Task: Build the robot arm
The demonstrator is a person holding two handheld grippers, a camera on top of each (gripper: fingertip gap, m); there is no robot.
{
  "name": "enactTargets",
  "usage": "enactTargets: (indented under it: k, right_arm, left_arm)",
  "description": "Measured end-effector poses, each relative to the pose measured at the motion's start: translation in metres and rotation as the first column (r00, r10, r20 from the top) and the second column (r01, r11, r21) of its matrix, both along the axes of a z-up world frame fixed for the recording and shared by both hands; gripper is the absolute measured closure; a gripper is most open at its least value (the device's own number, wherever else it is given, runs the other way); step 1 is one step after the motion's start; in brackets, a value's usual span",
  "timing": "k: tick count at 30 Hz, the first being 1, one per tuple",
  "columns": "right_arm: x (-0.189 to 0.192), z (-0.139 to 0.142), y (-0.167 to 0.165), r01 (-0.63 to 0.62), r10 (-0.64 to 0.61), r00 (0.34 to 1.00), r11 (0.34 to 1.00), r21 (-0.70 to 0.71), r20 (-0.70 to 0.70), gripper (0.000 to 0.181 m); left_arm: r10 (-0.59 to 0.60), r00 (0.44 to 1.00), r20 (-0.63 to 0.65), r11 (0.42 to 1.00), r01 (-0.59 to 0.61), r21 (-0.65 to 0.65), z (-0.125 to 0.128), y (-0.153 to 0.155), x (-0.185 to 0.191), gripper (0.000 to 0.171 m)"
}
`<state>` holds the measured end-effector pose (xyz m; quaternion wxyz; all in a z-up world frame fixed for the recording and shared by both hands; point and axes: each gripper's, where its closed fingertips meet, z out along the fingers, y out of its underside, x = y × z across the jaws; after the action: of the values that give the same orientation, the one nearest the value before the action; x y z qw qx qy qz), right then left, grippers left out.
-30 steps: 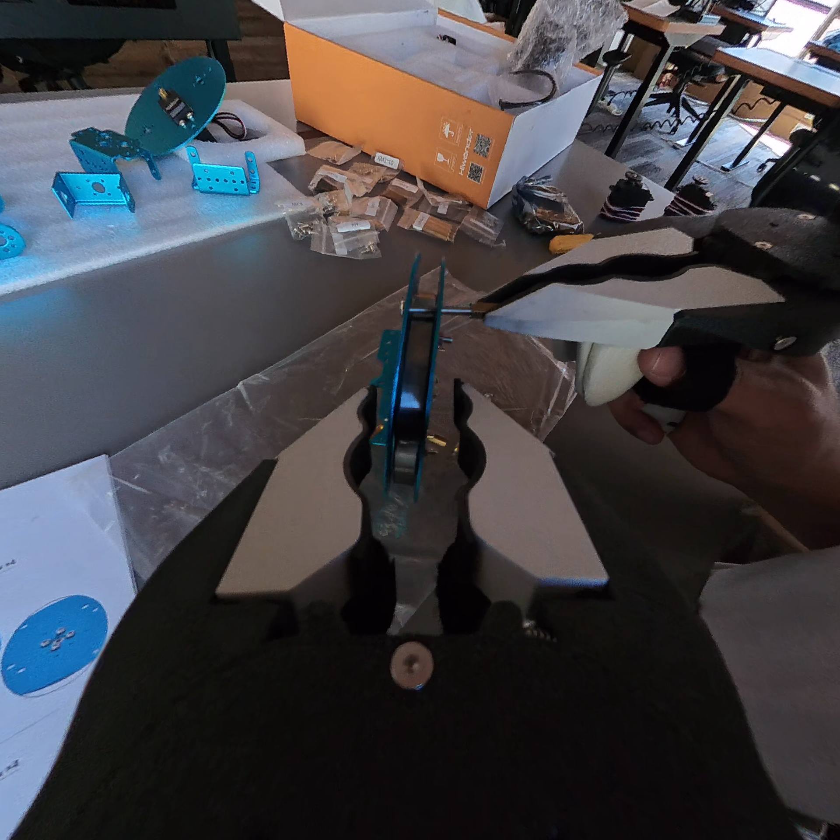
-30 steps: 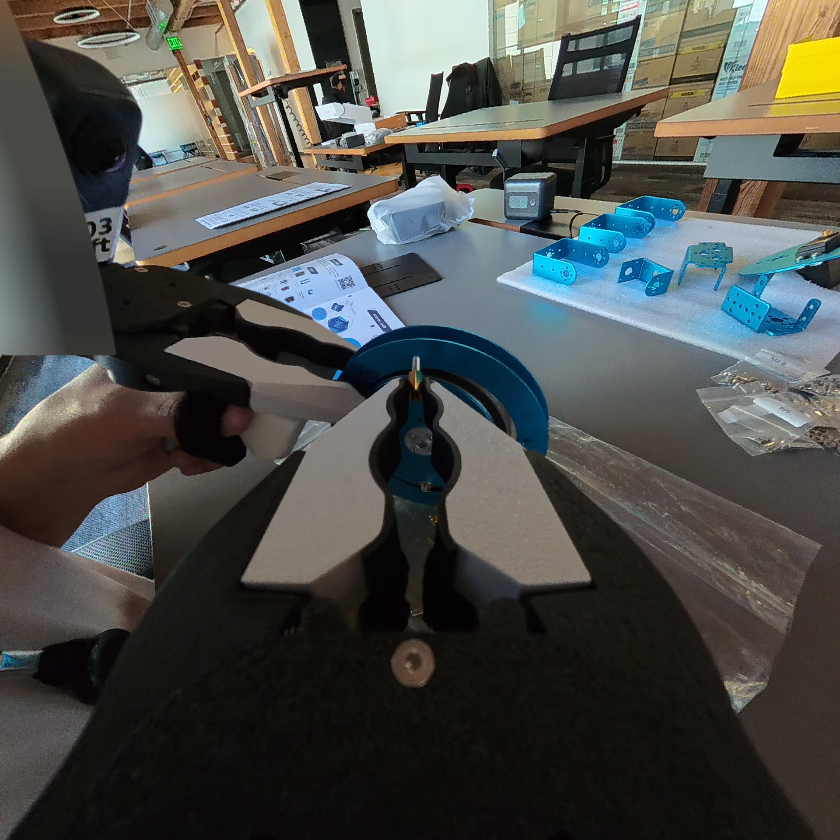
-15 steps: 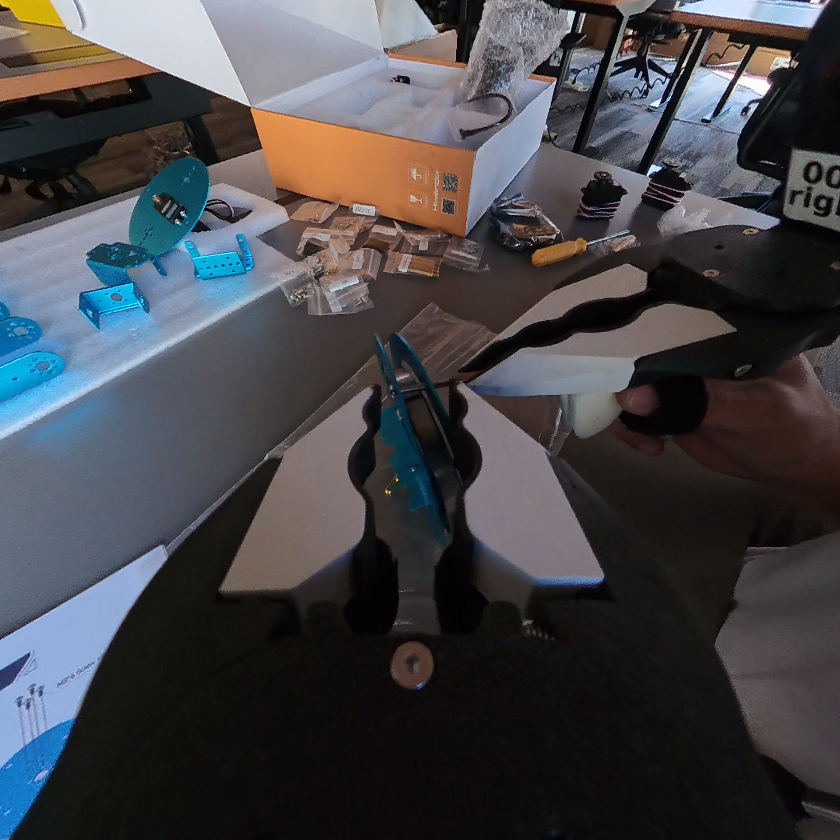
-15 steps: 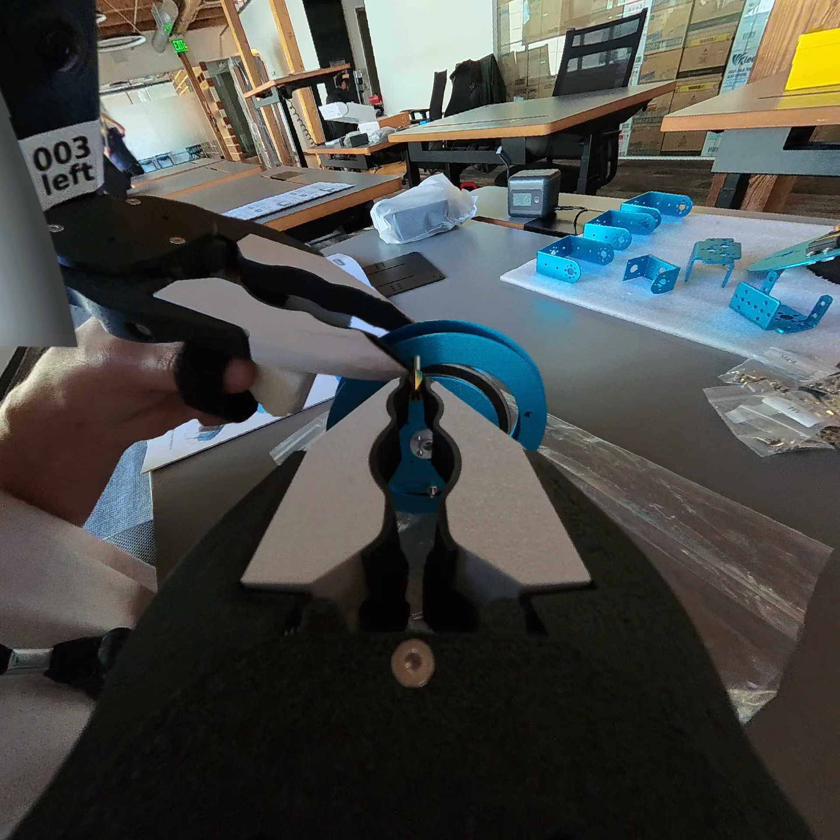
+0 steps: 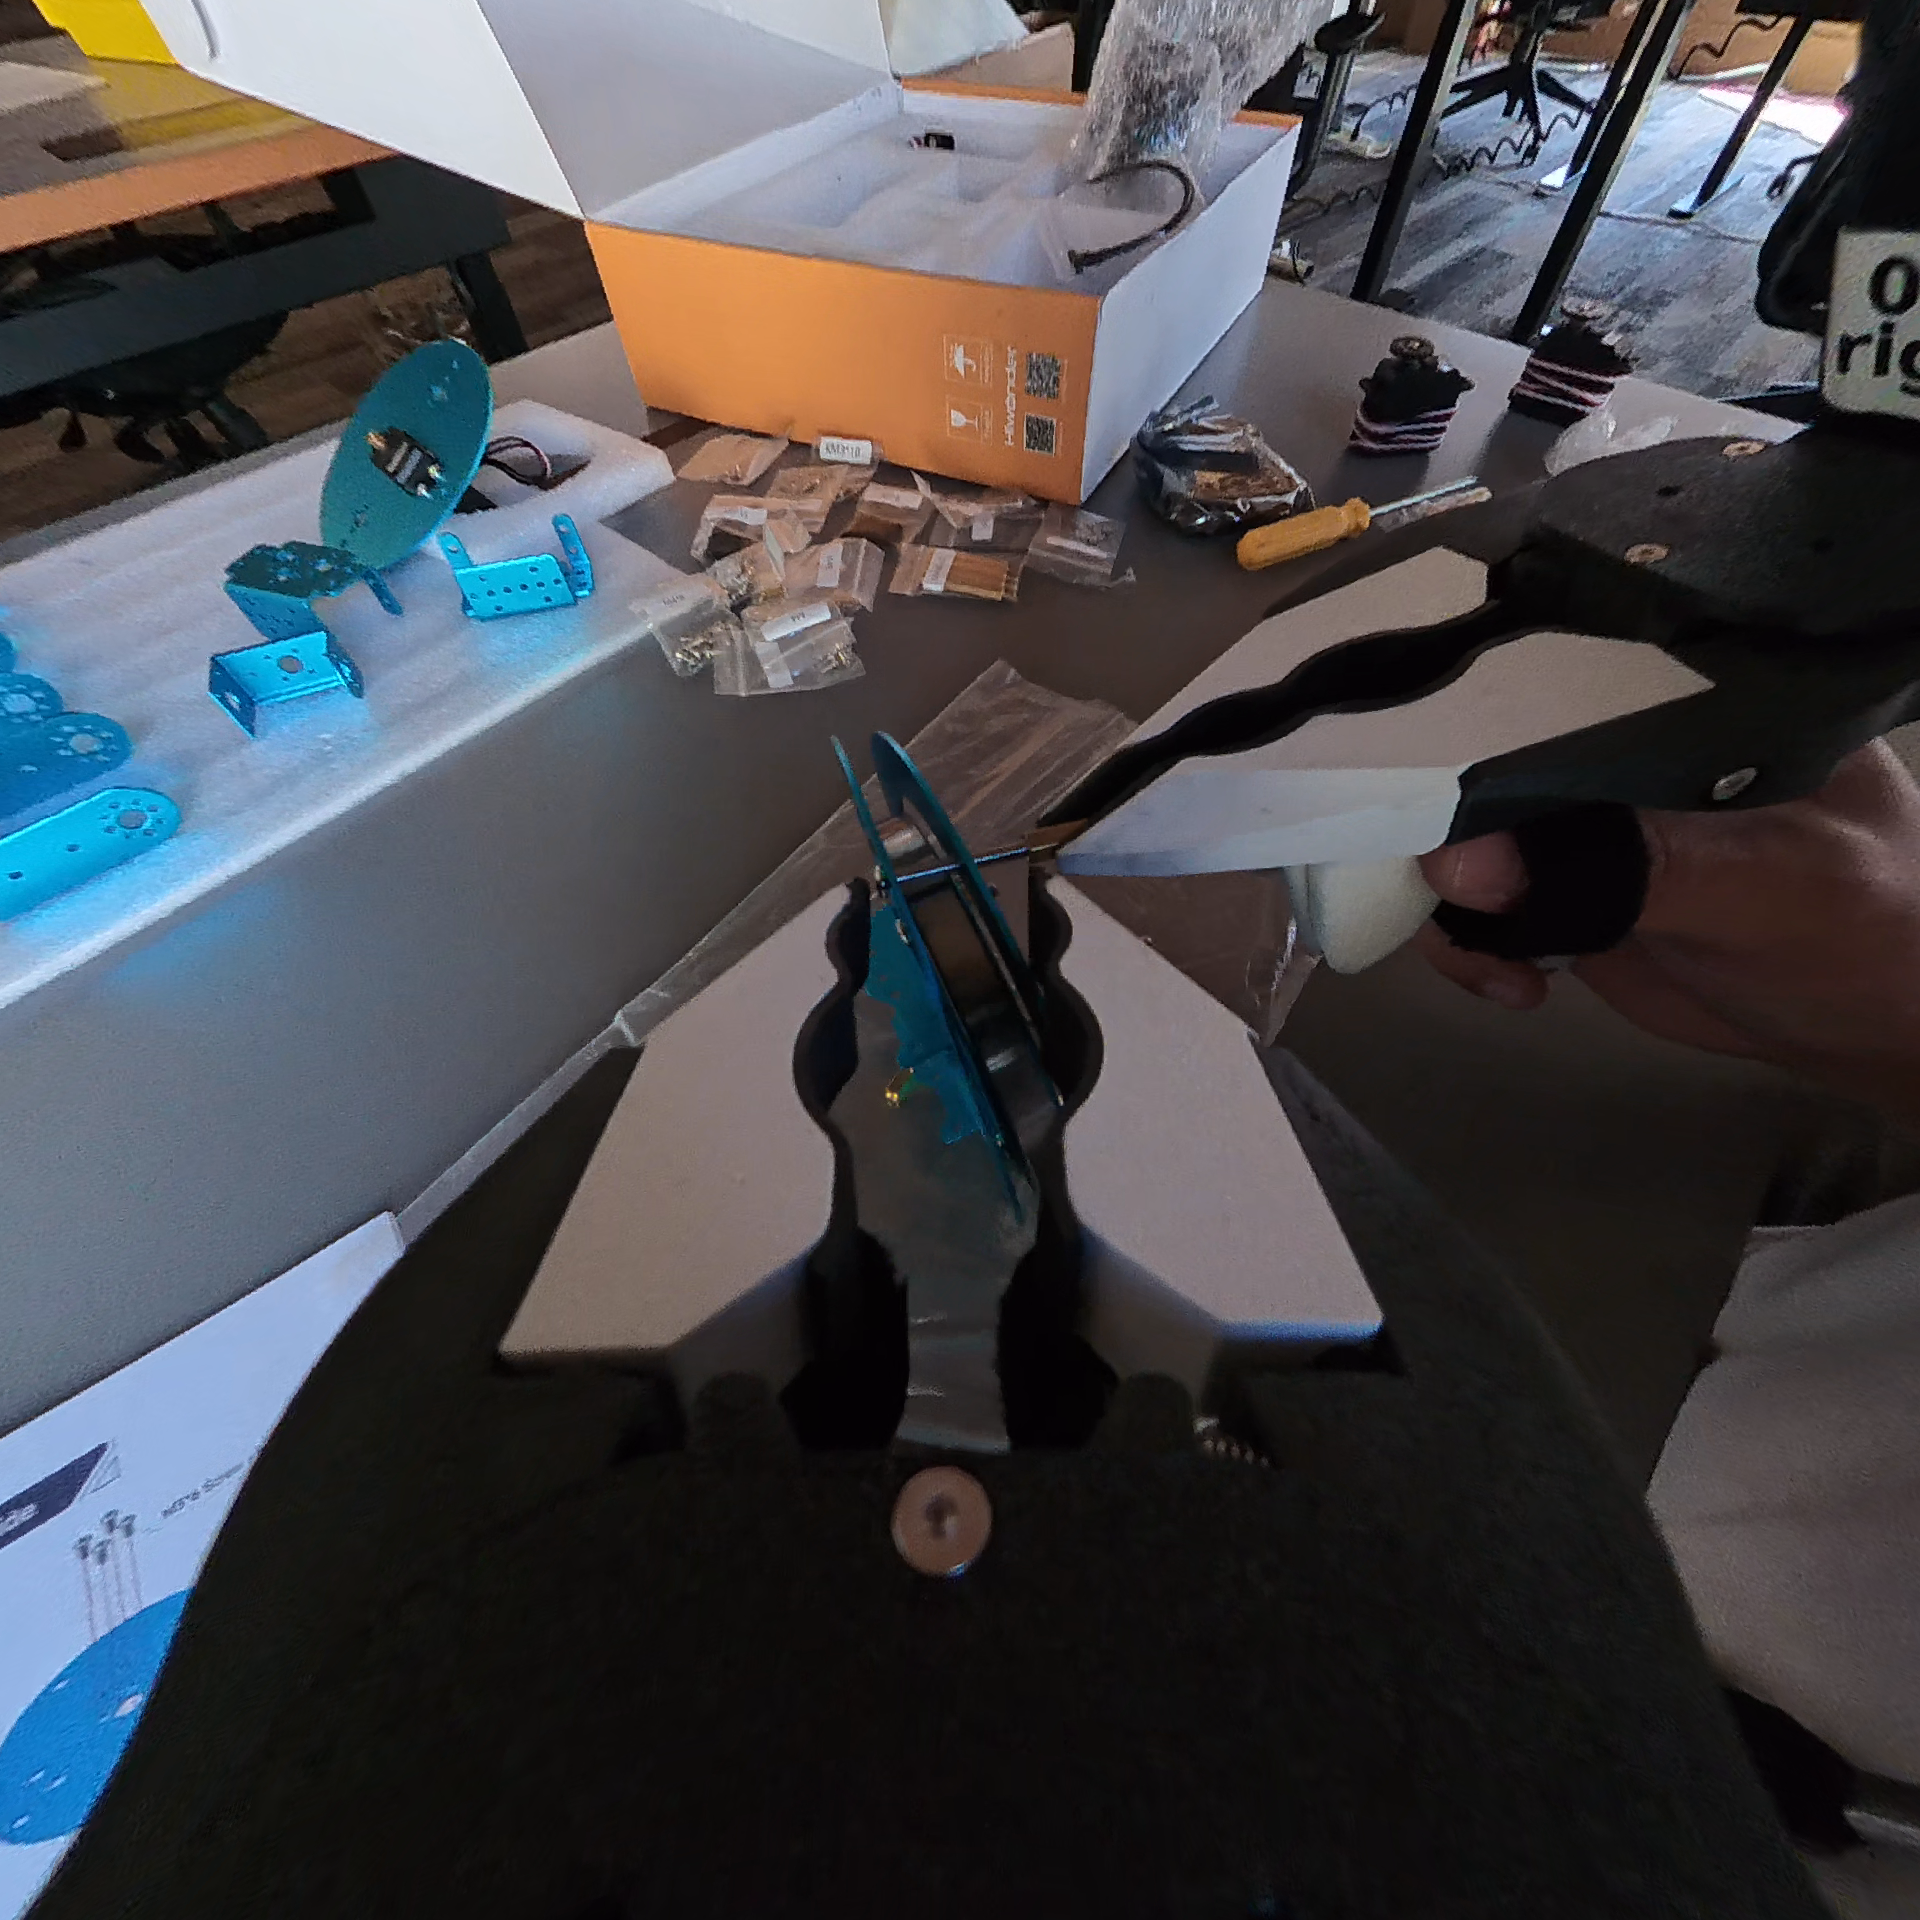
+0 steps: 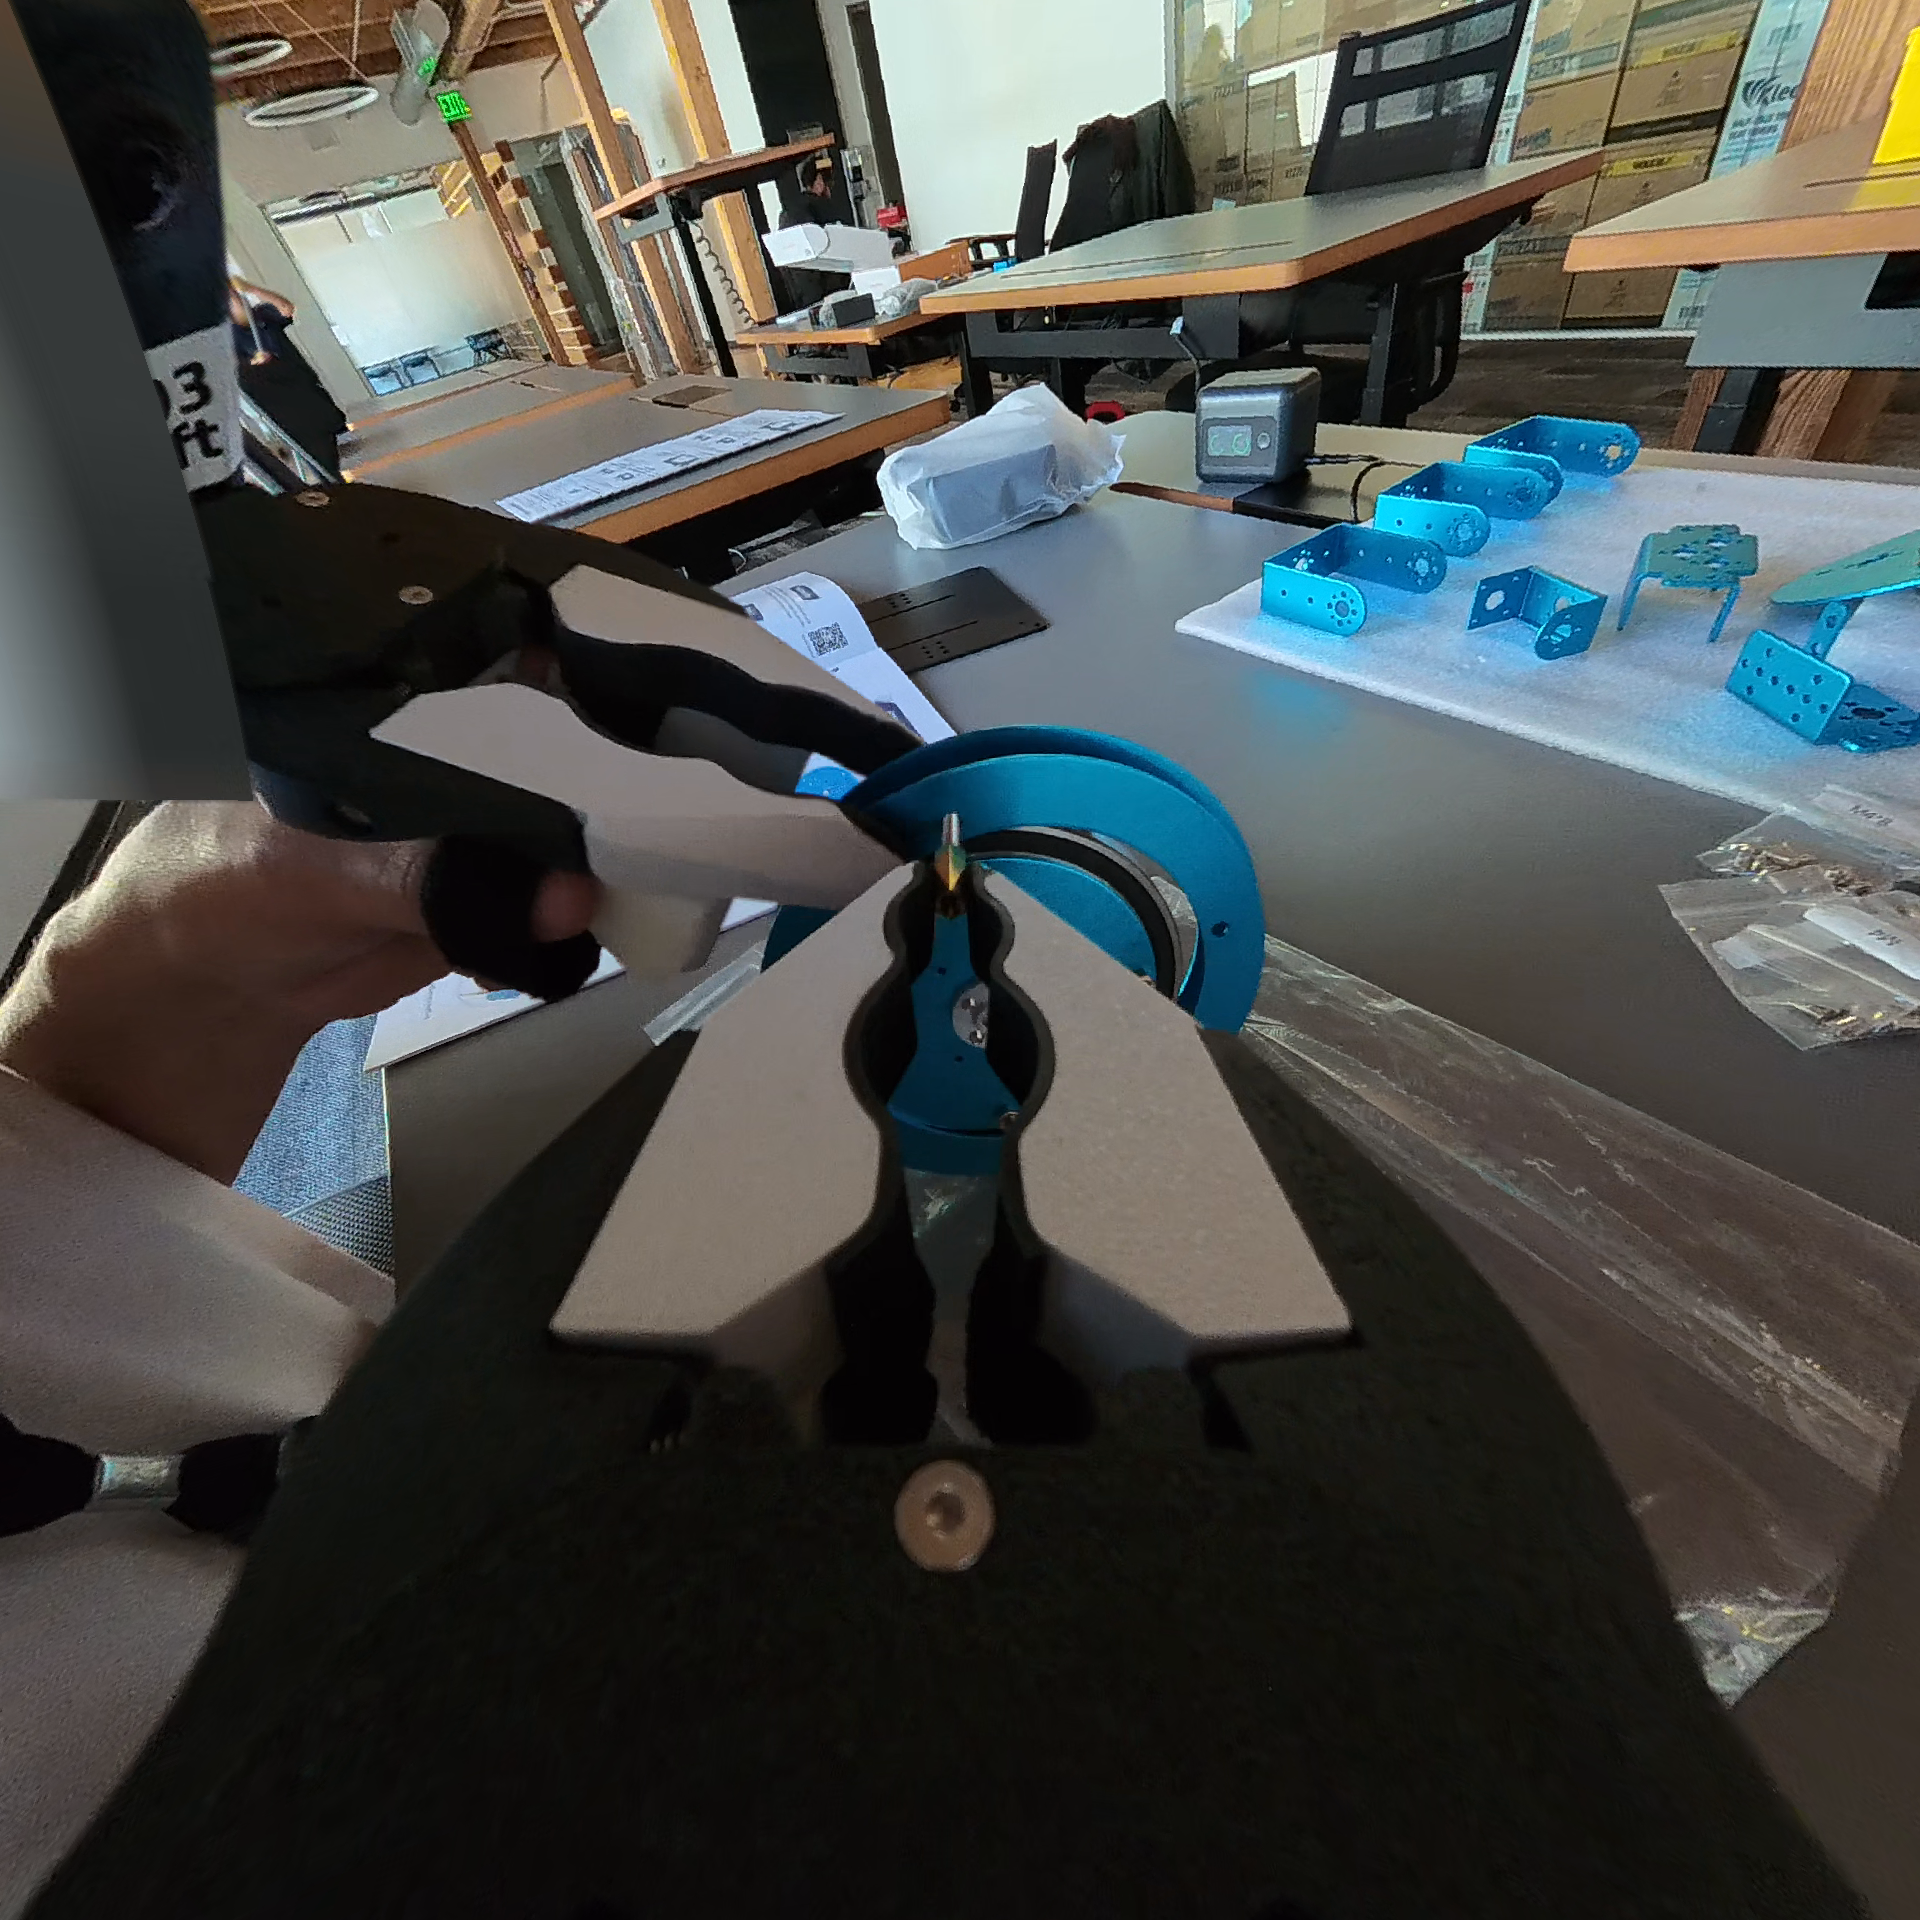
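While clamped edge-on in left gripper (image 5: 940,914), 2-plate blue disc assembly (image 5: 951,997) held above plastic sheet (image 5: 997,727). Right gripper (image 6: 948,883) pinched on brass standoff (image 6: 949,864) at disc rim. Risk, judged: standoff slipping out or cross-threading if discs tilt. Counted: 2 grippers, 1 standoff, 1 screwdriver (image 5: 1320,530), 1 orange box (image 5: 862,332).

The blue disc assembly (image 5: 940,977) got tilted, top now leaning left. Whole thing's been lifted a bit, so the orange box (image 5: 862,343) looks closer.
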<state>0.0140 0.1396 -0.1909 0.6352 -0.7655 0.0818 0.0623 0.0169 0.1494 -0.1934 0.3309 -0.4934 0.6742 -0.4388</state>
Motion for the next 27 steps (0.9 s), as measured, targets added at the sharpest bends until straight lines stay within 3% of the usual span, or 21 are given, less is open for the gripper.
enactTargets:
  k: [6, 10, 13, 20, 24, 27]
  right_arm:
    - [-0.001, 0.001, -0.002, -0.022, 0.023, 1.000, 1.000, 0.013, -0.019, 0.177]
    - [-0.003, 0.002, -0.004, -0.090, 0.095, 0.989, 0.995, 0.047, -0.116, 0.177]
    - [-0.001, 0.002, -0.005, -0.069, 0.074, 0.993, 0.996, 0.050, -0.093, 0.177]
    - [-0.001, 0.004, -0.012, -0.008, 0.003, 0.985, 1.000, 0.028, 0.172, 0.172]
    - [0.002, 0.003, -0.016, 0.038, -0.016, 0.906, 0.998, -0.044, 0.422, 0.175]
    - [0.004, 0.004, -0.015, 0.064, -0.019, 0.854, 0.996, -0.068, 0.520, 0.176]
  left_arm:
    - [-0.010, 1.000, 0.020, 1.000, 0.010, 0.000, 0.001, 0.000, 0.000, 0.150]
    - [-0.015, 1.000, 0.019, 1.000, 0.015, 0.014, 0.000, 0.000, -0.002, 0.156]
    - [0.010, 1.000, 0.023, 1.000, -0.010, -0.002, 0.000, 0.000, -0.001, 0.157]
    - [0.021, 1.000, 0.015, 0.999, -0.021, -0.041, 0.000, -0.005, 0.000, 0.157]
    - [0.031, 0.999, 0.013, 0.999, -0.030, -0.045, 0.000, -0.006, 0.001, 0.158]
    - [0.034, 0.999, 0.014, 0.999, -0.034, -0.041, 0.000, -0.005, 0.001, 0.158]
